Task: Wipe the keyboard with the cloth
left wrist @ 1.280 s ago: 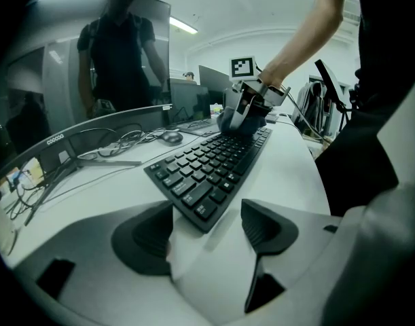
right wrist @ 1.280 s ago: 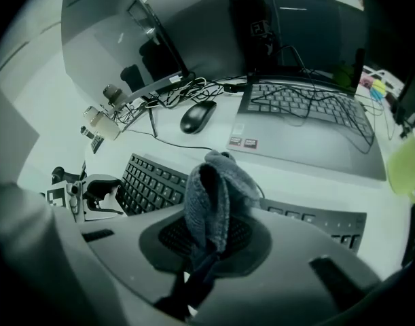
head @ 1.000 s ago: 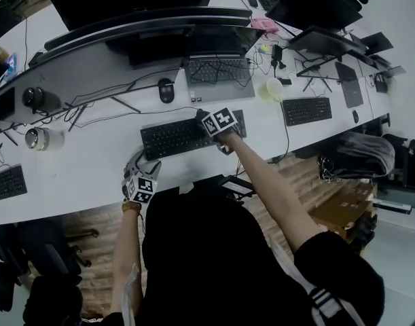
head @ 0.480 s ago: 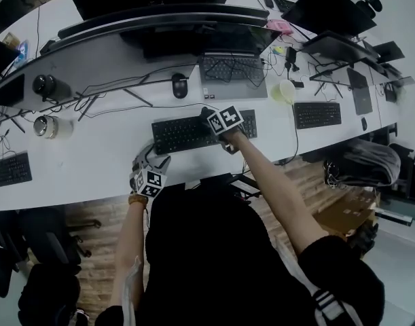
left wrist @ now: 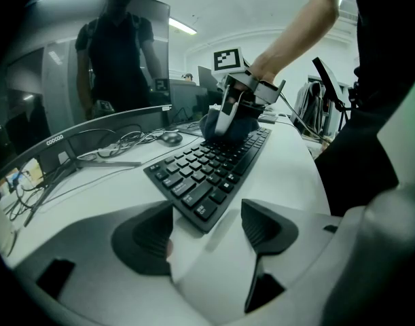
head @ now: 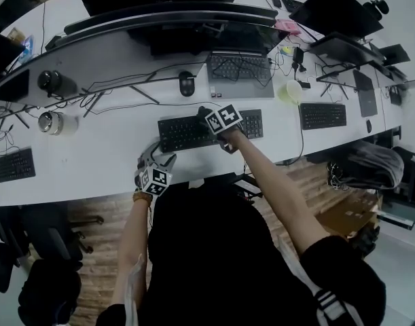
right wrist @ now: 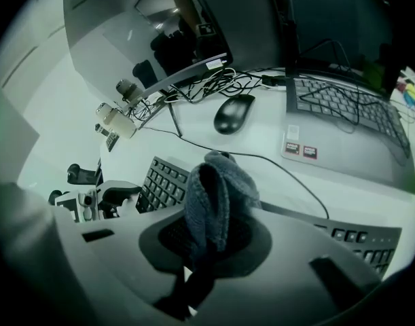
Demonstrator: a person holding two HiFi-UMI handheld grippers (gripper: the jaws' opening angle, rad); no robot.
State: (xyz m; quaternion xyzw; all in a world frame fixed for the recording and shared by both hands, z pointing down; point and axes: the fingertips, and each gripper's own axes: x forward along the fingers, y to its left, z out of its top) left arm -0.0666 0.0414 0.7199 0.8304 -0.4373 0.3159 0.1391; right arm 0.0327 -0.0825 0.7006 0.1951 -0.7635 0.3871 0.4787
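**Cloth down on the keys, left side holding nothing**

The right gripper (right wrist: 206, 244) had its fingers clamped on the dark grey cloth (right wrist: 214, 192), which bunched up out of them in a fold. Going by the head view, the cloth was pressed onto the black keyboard (head: 193, 132), roughly right of the middle of the key rows.

The left gripper (left wrist: 206, 228) had its fingers spread wide with nothing in them. It sat low over the white worktop (head: 92, 156), just off the keyboard's near-left corner. That corner showed between the fingers in the left gripper view, but I couldn't tell whether they actually touched it.

Behind the keyboard were a black mouse (head: 187, 83) and an open laptop (head: 240, 73), with cables trailing across the worktop. The person's right arm was stretched out over the worktop's front edge.
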